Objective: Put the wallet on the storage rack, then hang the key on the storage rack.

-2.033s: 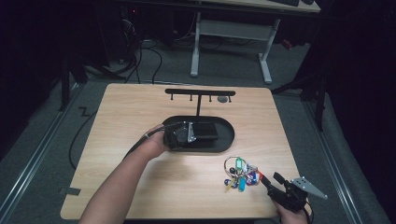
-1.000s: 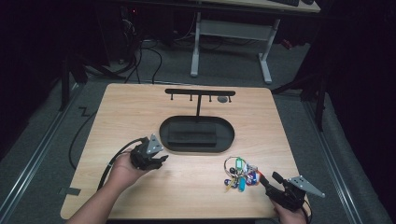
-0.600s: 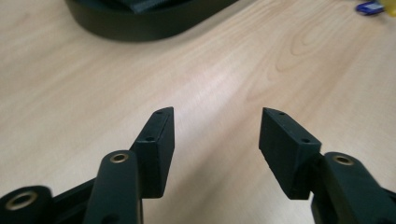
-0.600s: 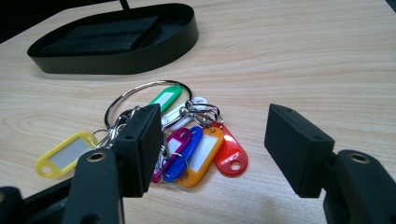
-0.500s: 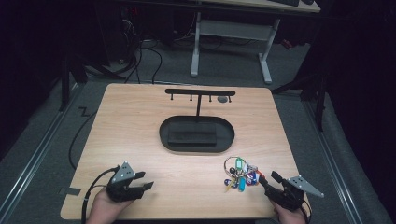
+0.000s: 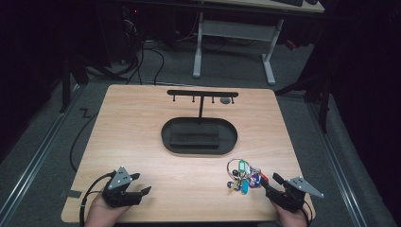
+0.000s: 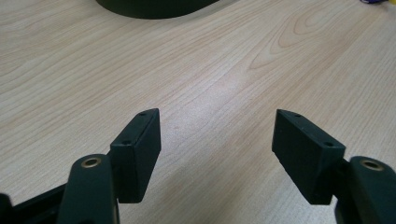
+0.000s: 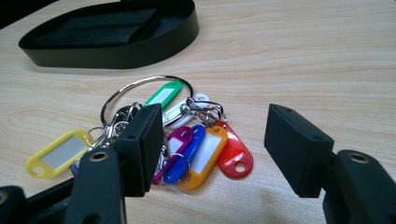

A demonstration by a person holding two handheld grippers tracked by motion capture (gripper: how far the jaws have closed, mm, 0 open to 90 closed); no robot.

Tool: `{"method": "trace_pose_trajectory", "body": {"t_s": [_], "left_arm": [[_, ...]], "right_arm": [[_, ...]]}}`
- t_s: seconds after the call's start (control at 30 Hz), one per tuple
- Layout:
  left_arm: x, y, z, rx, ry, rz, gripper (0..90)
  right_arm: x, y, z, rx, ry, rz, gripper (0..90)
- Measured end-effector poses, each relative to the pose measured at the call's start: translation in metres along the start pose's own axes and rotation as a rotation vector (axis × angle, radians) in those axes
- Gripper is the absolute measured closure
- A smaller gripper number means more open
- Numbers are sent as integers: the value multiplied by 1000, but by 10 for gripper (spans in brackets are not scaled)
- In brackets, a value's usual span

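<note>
A bunch of keys (image 6: 242, 175) with several coloured tags on a metal ring lies on the wooden table near the front right. My right gripper (image 6: 268, 182) rests just right of it, jaws open. In the right gripper view the right gripper (image 8: 215, 114) points at the key bunch (image 8: 187, 135), and the left jaw hides part of the tags without pressing on them. My left gripper (image 6: 142, 183) sits at the front left; its jaws have just been opening. In the left gripper view the left gripper (image 7: 217, 121) has bare wood between its jaws.
A black oval tray (image 6: 165, 137) with a flat black block (image 6: 195, 135) in it lies mid-table. Behind it stands a black T-shaped hook rack (image 6: 202, 94), with a small grey round thing (image 6: 226, 100) at its right end. The table's front edge runs just under both hands.
My left gripper has drawn back from over the tray to the front left corner, and its jaws stand wider. The right gripper and the keys have not moved.
</note>
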State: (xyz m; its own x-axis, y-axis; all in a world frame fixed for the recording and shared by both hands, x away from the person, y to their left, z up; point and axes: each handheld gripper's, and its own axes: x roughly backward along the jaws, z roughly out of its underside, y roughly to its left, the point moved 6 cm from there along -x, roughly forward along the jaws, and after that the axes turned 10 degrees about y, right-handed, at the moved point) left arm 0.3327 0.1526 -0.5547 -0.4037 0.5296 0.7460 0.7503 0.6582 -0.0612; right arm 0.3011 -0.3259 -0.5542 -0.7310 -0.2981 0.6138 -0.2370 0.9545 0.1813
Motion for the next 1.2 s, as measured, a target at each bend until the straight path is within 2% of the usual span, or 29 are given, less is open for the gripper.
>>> {"method": "trace_pose_trajectory", "body": {"t_s": [0.17,0.3,0.37,0.53,0.7,0.83,1.0,1.07,1.2], "left_arm": [[2,5,-3,2,-24,-2,316],[5,11,-8,7,-47,9,302],[6,13,-9,9,-65,9,289],[7,15,-6,10,-62,8,285],[11,12,-5,-10,-72,3,273],[13,13,0,-29,-67,16,299],[19,16,2,-11,-86,14,294],[20,17,3,-8,-78,5,294],[24,21,4,9,-103,1,294]], "right_arm": [[2,4,-1,2,0,9,359],[1,9,-2,62,38,63,362],[-1,12,-2,71,55,73,357],[-4,19,-5,129,104,117,357],[-5,27,-5,168,159,120,369],[-11,31,-7,172,182,124,379],[-20,37,-10,189,224,119,390],[-21,41,-11,201,238,116,394],[-21,46,-16,222,252,100,399]]}}
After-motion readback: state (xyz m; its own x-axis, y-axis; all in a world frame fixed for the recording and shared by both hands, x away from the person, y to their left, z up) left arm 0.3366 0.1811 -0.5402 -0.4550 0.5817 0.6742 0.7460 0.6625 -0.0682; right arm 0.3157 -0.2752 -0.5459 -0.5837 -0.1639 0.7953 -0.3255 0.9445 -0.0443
